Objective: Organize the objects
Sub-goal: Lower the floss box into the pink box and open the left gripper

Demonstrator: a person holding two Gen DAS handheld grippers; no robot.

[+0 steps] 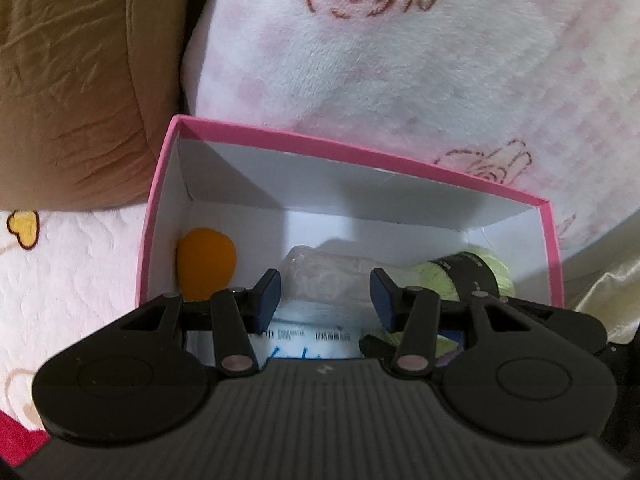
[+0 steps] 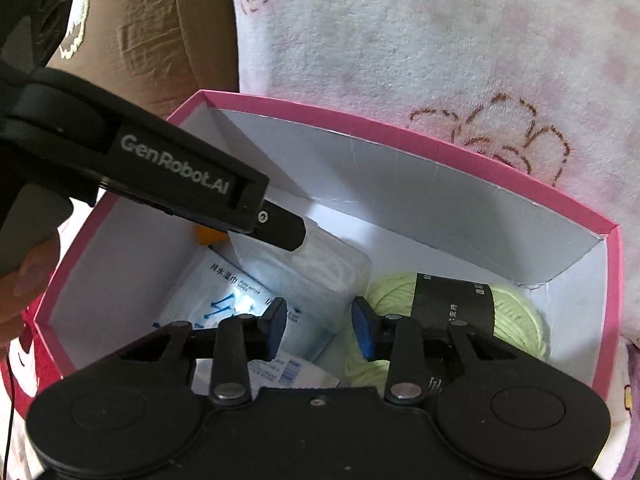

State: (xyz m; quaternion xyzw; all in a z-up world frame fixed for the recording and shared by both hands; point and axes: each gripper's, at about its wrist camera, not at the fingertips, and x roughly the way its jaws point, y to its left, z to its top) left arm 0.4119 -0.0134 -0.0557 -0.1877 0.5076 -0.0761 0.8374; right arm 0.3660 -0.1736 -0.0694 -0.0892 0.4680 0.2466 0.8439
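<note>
A pink box with white inside [image 1: 352, 154] [image 2: 400, 128] stands open on the bed. Inside lie an orange ball [image 1: 206, 262], a clear plastic packet [image 1: 324, 276] [image 2: 324, 268], a wet-wipes pack [image 2: 236, 300] [image 1: 304, 340] and a light green yarn skein with a black band [image 1: 472, 276] [image 2: 452, 300]. My left gripper [image 1: 325, 300] is open and empty, above the clear packet inside the box; it shows from the side in the right wrist view [image 2: 280, 228]. My right gripper [image 2: 320, 330] is open and empty over the wipes and yarn.
A brown cushion [image 1: 72, 80] lies at the far left behind the box. A white-pink fleece blanket [image 1: 400, 60] [image 2: 440, 40] rises behind and right of the box. A patterned bedsheet [image 1: 60, 260] lies under the box. A person's hand [image 2: 24, 288] shows at the left.
</note>
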